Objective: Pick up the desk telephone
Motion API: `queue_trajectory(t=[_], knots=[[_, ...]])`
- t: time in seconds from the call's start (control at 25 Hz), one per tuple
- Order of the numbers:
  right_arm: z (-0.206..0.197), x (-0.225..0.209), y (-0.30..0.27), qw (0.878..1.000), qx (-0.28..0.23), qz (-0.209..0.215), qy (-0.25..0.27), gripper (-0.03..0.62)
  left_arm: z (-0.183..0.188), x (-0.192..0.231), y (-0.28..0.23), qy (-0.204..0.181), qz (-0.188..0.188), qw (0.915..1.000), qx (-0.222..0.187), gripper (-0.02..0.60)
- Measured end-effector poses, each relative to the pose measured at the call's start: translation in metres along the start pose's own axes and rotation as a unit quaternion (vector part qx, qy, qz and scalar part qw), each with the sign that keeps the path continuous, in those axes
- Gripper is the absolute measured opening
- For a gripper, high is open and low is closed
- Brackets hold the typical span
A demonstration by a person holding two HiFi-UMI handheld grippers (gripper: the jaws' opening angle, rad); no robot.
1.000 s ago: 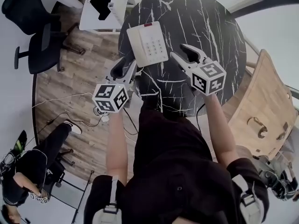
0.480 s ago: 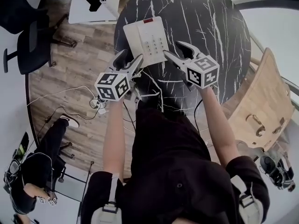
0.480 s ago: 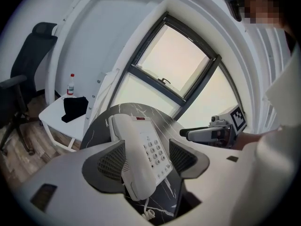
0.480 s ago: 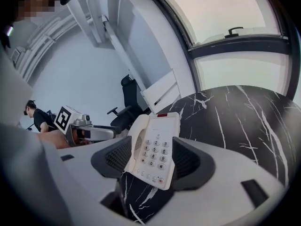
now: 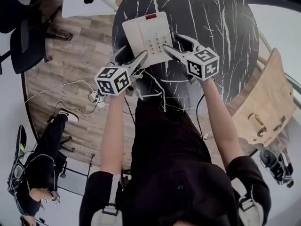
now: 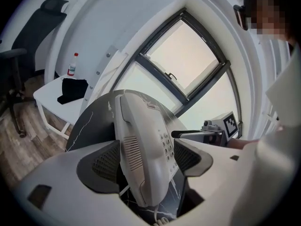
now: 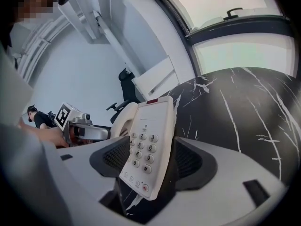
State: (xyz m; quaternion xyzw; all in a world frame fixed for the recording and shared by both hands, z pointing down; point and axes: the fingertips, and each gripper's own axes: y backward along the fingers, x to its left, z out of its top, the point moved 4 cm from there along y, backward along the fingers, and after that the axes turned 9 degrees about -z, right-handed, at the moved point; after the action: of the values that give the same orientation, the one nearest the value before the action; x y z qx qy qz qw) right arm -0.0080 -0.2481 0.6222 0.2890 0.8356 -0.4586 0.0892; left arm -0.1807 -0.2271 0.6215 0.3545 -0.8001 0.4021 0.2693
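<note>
Desk phone (image 5: 149,36) lies on the black marble tbl (image 5: 216,27), near the edge closest to you. Your L gripper (image 5: 131,56) is released: jaws have just been opening, handset side sits between the pads, no squeeze. R gripper (image 5: 175,44) is the same: jaws have just been opening wide, keypad corner between them, unclamped.
</note>
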Motion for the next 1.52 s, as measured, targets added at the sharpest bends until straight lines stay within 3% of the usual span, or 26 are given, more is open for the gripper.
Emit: queue_trajectory(t=[0.72, 1.32, 1.52], knots=[[-0.016, -0.015, -0.028, 0.999, 0.031, 0.001, -0.013, 0.285, -0.003, 0.014, -0.016, 0.018, -0.032, 0.9991, 0.021, 0.369], [-0.014, -0.018, -0.034, 0.997, 0.046, 0.063, -0.010, 0.291, -0.003, 0.018, -0.018, 0.032, -0.063, 0.9974, 0.017, 0.389], [-0.013, -0.016, -0.035, 0.994, 0.063, 0.090, -0.004, 0.262, -0.004, 0.018, -0.018, 0.034, -0.066, 0.9971, 0.019, 0.390]])
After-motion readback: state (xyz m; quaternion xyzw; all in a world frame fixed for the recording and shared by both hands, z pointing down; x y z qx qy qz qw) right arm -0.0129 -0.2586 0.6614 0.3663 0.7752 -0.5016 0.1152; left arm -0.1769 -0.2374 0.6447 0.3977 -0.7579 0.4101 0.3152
